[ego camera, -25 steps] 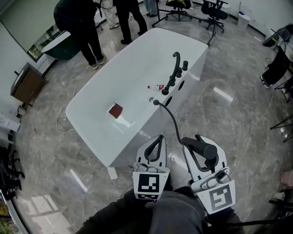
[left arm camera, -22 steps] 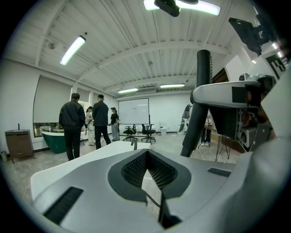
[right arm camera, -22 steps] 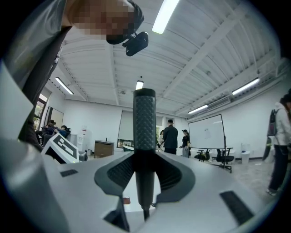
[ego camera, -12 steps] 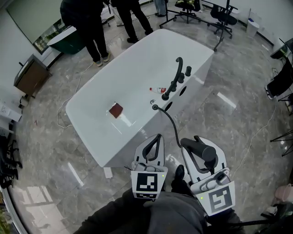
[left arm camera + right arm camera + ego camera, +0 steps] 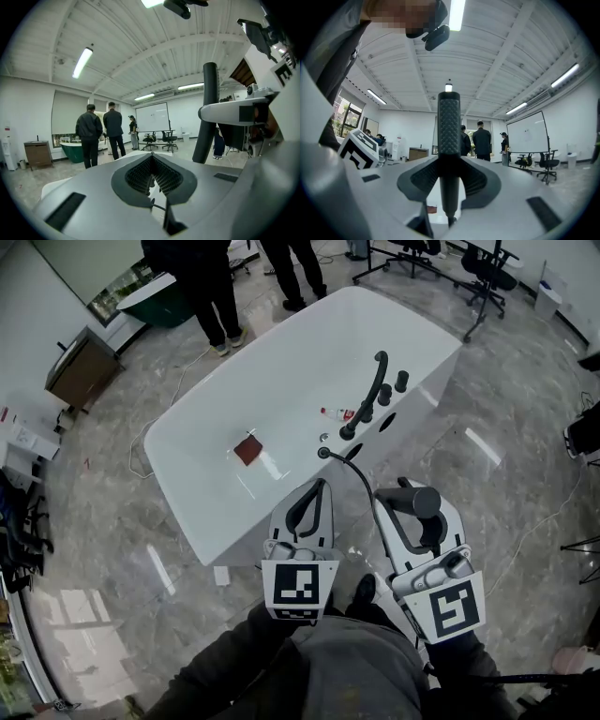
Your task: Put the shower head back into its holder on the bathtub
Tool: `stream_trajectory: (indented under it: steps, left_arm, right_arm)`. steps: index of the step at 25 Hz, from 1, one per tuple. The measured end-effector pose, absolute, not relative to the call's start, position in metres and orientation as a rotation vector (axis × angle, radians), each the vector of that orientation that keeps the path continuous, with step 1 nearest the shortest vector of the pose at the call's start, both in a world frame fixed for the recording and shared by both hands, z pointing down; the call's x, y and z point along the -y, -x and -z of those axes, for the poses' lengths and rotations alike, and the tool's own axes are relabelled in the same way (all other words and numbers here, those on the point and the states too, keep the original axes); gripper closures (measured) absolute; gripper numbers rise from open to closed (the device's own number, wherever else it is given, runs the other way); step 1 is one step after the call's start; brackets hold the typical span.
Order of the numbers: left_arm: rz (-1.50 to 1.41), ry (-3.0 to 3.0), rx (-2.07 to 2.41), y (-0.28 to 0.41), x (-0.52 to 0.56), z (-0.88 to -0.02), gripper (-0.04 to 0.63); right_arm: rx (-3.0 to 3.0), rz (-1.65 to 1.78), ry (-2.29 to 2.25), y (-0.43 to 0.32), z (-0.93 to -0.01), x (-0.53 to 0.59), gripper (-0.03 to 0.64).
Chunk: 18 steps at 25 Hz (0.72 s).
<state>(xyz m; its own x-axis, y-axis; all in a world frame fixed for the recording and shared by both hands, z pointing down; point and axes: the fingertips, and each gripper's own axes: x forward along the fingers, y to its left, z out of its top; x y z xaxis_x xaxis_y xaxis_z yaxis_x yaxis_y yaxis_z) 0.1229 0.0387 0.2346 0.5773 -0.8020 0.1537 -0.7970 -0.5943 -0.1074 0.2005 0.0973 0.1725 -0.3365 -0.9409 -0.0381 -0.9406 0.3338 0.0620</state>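
The white bathtub (image 5: 281, 371) lies ahead in the head view, with black tap fittings (image 5: 375, 385) along its right rim. A black hose (image 5: 360, 482) runs from the rim to the black shower head (image 5: 418, 502). My right gripper (image 5: 405, 505) is shut on that shower head, whose ribbed handle (image 5: 449, 126) stands upright between its jaws. My left gripper (image 5: 319, 487) is beside it, shut and empty, its jaws meeting in the left gripper view (image 5: 151, 159). Both grippers hover over the floor just short of the tub's near side. I cannot pick out the holder among the fittings.
A small bottle (image 5: 338, 413) lies by the fittings and a red-brown square (image 5: 248, 448) sits in the tub. Two people (image 5: 211, 287) stand at the tub's far end. A brown cabinet (image 5: 80, 367), a green tub (image 5: 155, 298) and office chairs (image 5: 489, 263) ring the room.
The head view has shifted, so the tub sits higher and further right in the frame. Both grippers stay side by side, the right one still holding the shower head.
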Motion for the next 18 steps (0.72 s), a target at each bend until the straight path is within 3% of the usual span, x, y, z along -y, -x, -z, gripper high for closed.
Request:
stream_trajectory:
  steps: [18]
  left_arm:
    - [0.284, 2.749, -1.527, -0.098, 0.039, -0.248, 0.592]
  right_arm:
    - [2.621, 0.074, -1.622, -0.163, -0.185, 0.0, 0.476]
